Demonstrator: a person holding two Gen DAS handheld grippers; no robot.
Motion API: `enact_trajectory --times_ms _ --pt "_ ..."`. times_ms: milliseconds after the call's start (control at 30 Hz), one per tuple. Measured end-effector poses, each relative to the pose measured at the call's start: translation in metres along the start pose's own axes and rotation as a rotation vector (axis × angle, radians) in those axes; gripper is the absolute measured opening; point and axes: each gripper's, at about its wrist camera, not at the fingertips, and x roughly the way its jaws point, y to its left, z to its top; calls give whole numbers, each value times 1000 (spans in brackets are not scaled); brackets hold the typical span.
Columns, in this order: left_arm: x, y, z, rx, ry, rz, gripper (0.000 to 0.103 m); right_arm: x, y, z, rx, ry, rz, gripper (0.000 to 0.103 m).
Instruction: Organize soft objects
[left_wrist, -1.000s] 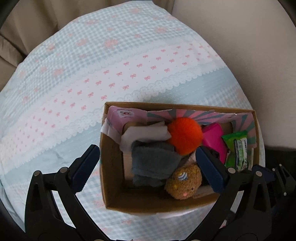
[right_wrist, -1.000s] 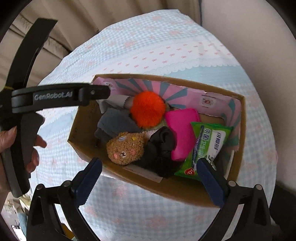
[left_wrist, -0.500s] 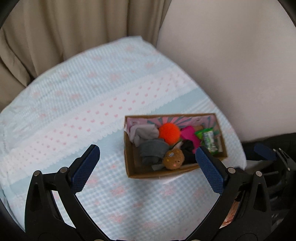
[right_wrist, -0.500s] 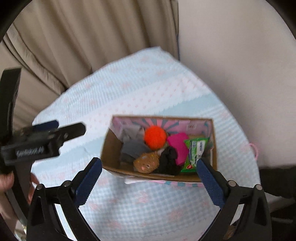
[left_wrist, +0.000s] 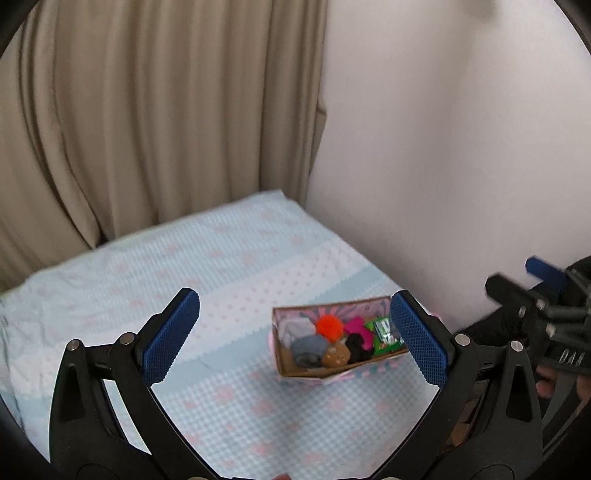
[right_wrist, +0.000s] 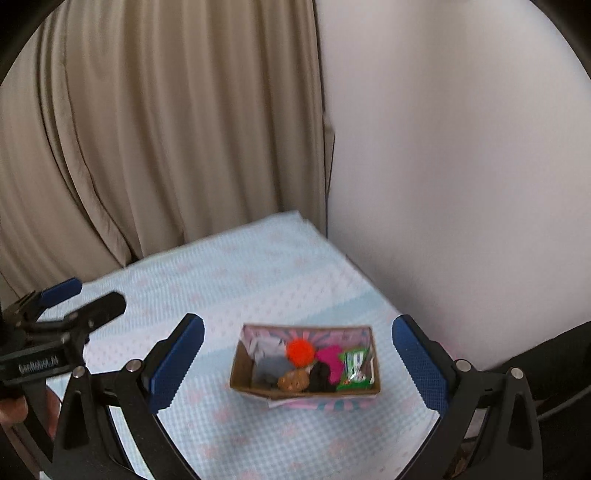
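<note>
- Both views had pulled well back since a second earlier, when they hung close over the box (left_wrist: 334, 345); it now sat small on the bed (left_wrist: 229, 280), near the wall.
- The left hand-held gripper (left_wrist: 295, 338) and right hand-held gripper (right_wrist: 297, 363) were spread wide, holding nothing.
- The soft things lay packed inside: an orange pompom (right_wrist: 301, 352), a grey cloth (right_wrist: 271, 367), a brown plush (right_wrist: 293, 381), a pink piece (right_wrist: 330, 360), and what looked like a tissue pack (right_wrist: 354, 367).
- The retreat suggested the sorting was finished.
</note>
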Motion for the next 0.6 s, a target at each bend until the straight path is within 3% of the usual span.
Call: enact_trajectory --times_ms 333,600 --pt "-72 10 -2 -14 -172 6 103 -58 13 2 29 -145 -24 102" --pt "-86 2 -3 13 -219 11 103 -68 12 -3 46 -187 -52 102"
